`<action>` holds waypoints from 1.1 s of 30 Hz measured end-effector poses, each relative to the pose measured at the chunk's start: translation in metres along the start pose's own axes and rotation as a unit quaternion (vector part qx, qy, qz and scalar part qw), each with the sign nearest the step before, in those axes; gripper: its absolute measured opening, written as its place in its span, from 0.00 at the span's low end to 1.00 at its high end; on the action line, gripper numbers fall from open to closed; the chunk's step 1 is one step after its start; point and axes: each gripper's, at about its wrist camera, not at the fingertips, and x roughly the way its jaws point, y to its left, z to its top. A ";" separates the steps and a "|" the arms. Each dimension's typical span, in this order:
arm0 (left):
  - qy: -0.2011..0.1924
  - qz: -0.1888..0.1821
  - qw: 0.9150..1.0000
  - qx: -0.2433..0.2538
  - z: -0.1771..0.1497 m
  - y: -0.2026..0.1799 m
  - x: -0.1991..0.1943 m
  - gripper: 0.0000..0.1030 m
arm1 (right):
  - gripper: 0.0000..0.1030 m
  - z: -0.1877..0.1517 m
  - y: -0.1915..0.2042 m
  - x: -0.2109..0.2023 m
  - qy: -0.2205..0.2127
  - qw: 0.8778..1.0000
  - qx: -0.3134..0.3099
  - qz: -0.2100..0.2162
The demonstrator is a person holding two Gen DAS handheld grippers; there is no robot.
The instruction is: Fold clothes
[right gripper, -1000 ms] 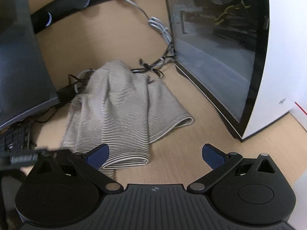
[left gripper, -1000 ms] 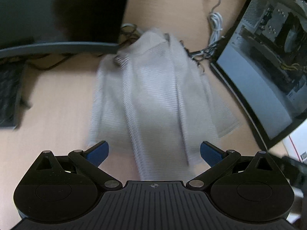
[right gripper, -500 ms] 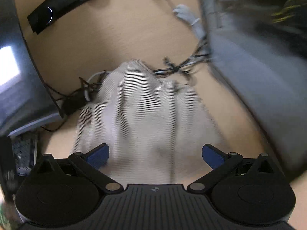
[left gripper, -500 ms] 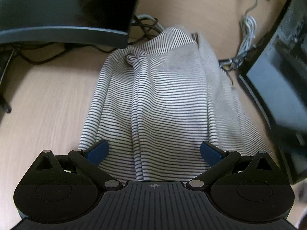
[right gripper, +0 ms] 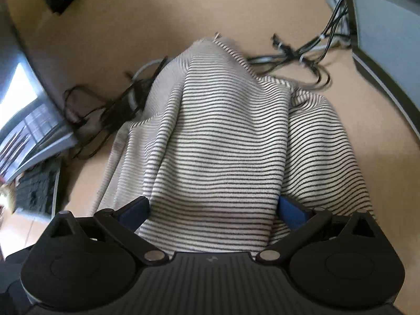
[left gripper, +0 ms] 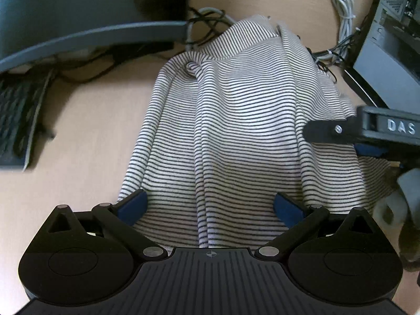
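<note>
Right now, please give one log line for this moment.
step: reach | left claw: open | right claw: open | striped shirt: crumpled on desk

Soft striped knit garment on matt wooden desk.

Raised letters "DAS" on the black right gripper.

The striped garment's near hem is hidden behind the left gripper's body at six o'clock; the keyboard is cut off at nine o'clock. The monitor at nine o'clock is blurred.
</note>
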 end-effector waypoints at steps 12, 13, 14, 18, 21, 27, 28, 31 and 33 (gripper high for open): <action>0.078 -0.057 0.995 -0.008 -0.062 0.043 -0.080 0.99 | 1.00 -0.092 0.053 -0.070 0.109 0.991 -0.078 -0.008; 0.069 -0.055 0.996 -0.006 -0.059 0.046 -0.081 0.98 | 1.00 -0.090 0.052 -0.073 0.109 0.992 -0.063 -0.010; 0.060 -0.052 0.997 -0.005 -0.056 0.049 -0.083 0.98 | 0.95 -0.087 0.052 -0.078 0.102 0.993 -0.050 -0.019; 0.041 -0.057 0.998 -0.003 -0.045 0.055 -0.087 0.98 | 0.67 -0.067 0.062 -0.101 0.034 0.994 -0.063 -0.078; 0.029 -0.064 0.997 -0.013 -0.037 0.056 -0.086 0.97 | 0.41 -0.049 0.067 -0.101 0.000 0.992 -0.066 -0.112; 0.010 -0.111 0.992 -0.066 -0.011 0.059 -0.062 0.83 | 0.33 -0.031 0.064 -0.086 -0.025 0.988 -0.071 -0.136; 0.006 -0.120 0.990 -0.072 -0.008 0.060 -0.056 0.83 | 0.33 -0.029 0.061 -0.086 -0.029 0.988 -0.079 -0.132; 0.002 -0.104 0.991 -0.089 0.001 0.062 -0.032 0.80 | 0.33 -0.031 0.049 -0.077 -0.019 0.987 -0.089 -0.134; 0.006 -0.098 0.990 -0.103 0.004 0.064 -0.018 0.82 | 0.33 -0.039 0.040 -0.065 -0.001 0.985 -0.095 -0.141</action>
